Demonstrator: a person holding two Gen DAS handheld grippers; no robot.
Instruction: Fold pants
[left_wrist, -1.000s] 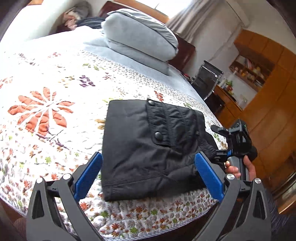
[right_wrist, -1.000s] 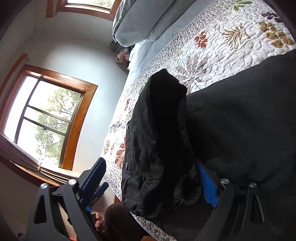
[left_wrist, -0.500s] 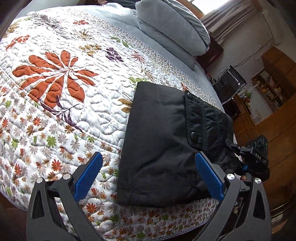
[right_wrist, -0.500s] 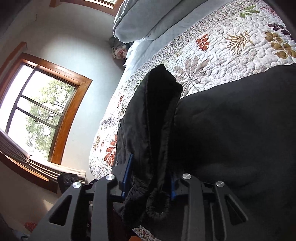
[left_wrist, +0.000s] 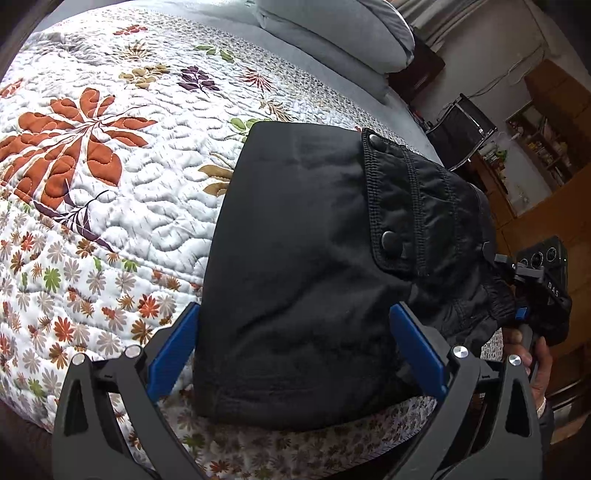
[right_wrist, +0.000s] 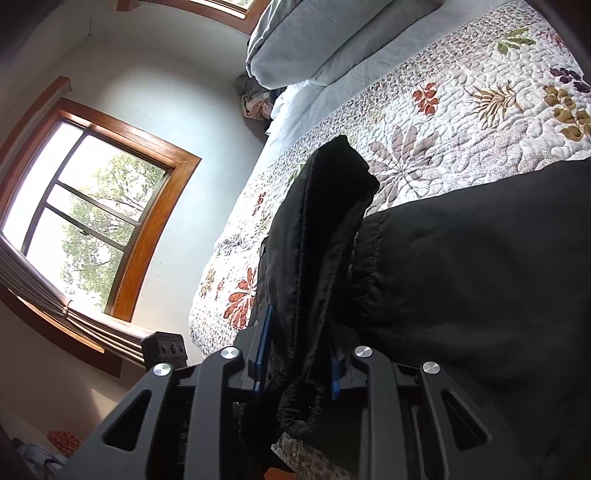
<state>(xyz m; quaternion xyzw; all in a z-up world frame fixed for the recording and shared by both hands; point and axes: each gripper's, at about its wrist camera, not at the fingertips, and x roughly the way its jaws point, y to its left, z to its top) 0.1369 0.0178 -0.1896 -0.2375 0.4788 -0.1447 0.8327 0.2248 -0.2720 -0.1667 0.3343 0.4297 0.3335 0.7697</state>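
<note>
**Right gripper pinching the edge of the folded pants**

Nearest the camera in the right wrist view, the right gripper (right_wrist: 295, 369) is biting down on a bunched edge of the black pants (left_wrist: 306, 266), its blue pads pressed together on a thick roll of cloth that is standing up between them. In the left wrist view the left gripper (left_wrist: 295, 347) is hovering low over the near end of the pants with its jaws spread wide apart, one blue pad on either side of the bundle and gripping nothing.

The pants are lying as a compact folded block near the edge of the quilt (left_wrist: 110, 192), with a buttoned pocket flap (left_wrist: 391, 199) facing up on the side toward the right gripper. The cloth is looking soft, thick and a little slick (a padded, nylon-like weave, by my guess), so it is likely to sag and slide rather than hold a crease. Taking hold at a seam, hem or the stacked layers at a corner should be giving the surest grip; a shallow pinch on the top layer alone may be peeling it off the stack.

Beyond the pants, grey pillows (left_wrist: 332, 33) are lying at the far end of the quilt, and a wood-framed window (right_wrist: 92, 206) is showing past them.
</note>
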